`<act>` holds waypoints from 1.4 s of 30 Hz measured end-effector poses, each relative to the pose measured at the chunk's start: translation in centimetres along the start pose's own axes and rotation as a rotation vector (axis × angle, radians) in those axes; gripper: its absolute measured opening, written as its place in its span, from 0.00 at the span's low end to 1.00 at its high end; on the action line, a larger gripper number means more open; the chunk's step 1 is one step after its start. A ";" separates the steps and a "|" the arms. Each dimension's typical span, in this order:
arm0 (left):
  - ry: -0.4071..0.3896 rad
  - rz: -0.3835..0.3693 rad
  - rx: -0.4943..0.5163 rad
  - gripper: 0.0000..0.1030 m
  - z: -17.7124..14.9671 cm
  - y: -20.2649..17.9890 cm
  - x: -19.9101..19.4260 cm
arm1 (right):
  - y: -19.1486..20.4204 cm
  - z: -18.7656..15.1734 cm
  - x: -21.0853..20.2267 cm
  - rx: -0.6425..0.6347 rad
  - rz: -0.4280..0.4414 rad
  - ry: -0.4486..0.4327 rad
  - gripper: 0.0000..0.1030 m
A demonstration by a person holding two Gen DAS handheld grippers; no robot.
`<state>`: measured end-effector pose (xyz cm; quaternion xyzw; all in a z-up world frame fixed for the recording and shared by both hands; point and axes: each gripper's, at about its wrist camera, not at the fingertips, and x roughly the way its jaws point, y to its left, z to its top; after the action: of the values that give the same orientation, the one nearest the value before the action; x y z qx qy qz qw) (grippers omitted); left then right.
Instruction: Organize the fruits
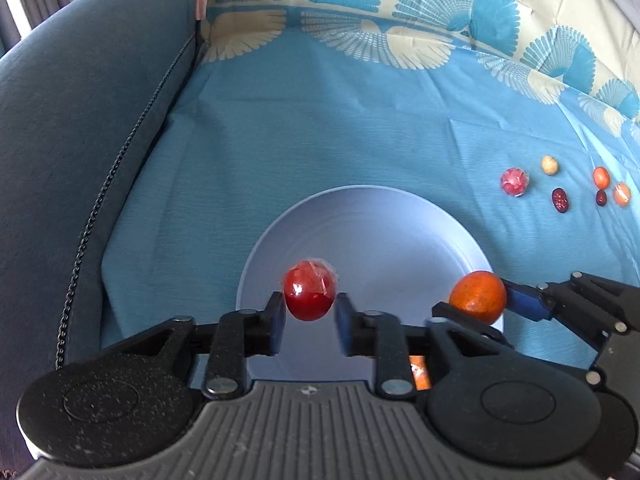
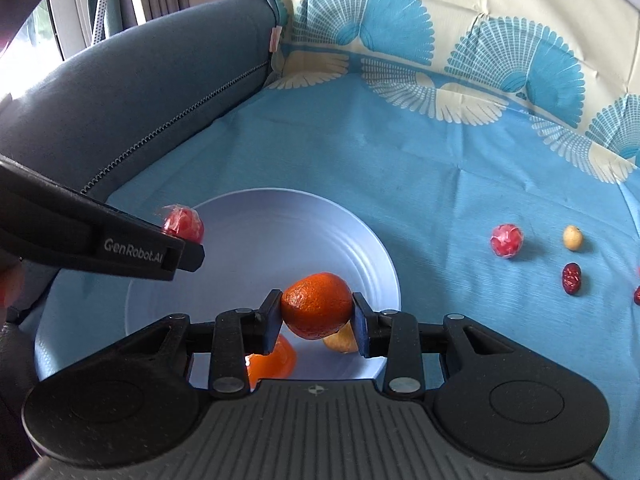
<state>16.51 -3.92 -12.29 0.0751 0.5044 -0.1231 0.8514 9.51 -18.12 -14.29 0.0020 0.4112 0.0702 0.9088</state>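
Note:
My left gripper (image 1: 308, 312) holds a plastic-wrapped red fruit (image 1: 309, 293) above the pale blue plate (image 1: 380, 232); its right finger looks slightly apart from the fruit. My right gripper (image 2: 316, 314) is shut on an orange (image 2: 317, 305) above the same plate (image 2: 280, 232). The orange also shows in the left wrist view (image 1: 478, 297). The wrapped red fruit shows at the left gripper's tip in the right wrist view (image 2: 183, 223). An orange fruit (image 2: 276, 360) and a yellowish fruit (image 2: 342, 340) lie on the plate below the right gripper.
On the blue cloth to the right lie a wrapped red fruit (image 2: 506, 241), a small yellow fruit (image 2: 572, 237), red dates (image 2: 572, 278) and small orange fruits (image 1: 601, 176). A grey sofa arm (image 1: 80, 140) borders the left.

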 end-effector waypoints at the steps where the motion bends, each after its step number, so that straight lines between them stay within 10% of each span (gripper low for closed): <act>1: -0.018 -0.006 0.005 0.81 0.0 0.0 -0.3 | 0.0 0.1 0.2 -0.002 -0.001 0.011 0.42; 3: -0.107 0.025 0.002 1.00 -0.5 0.1 -1.8 | 0.0 0.3 -0.1 -0.009 -0.016 0.012 0.74; 8: -0.100 0.094 0.030 1.00 -2.5 0.4 -5.0 | 0.5 -0.8 -3.8 -0.044 -0.017 0.007 0.90; 17: -0.032 0.096 -0.211 1.00 -10.6 3.0 -12.6 | 3.2 -5.8 -12.8 0.096 -0.011 0.077 0.95; 42: -0.324 0.097 -0.106 1.00 -16.7 -0.3 -27.3 | 8.1 -9.4 -27.9 0.031 -0.055 -0.259 0.99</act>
<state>-10.20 3.64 3.61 0.0336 0.3623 -0.0656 0.9291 -16.71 -14.22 0.89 0.0139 0.2913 0.0381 0.9558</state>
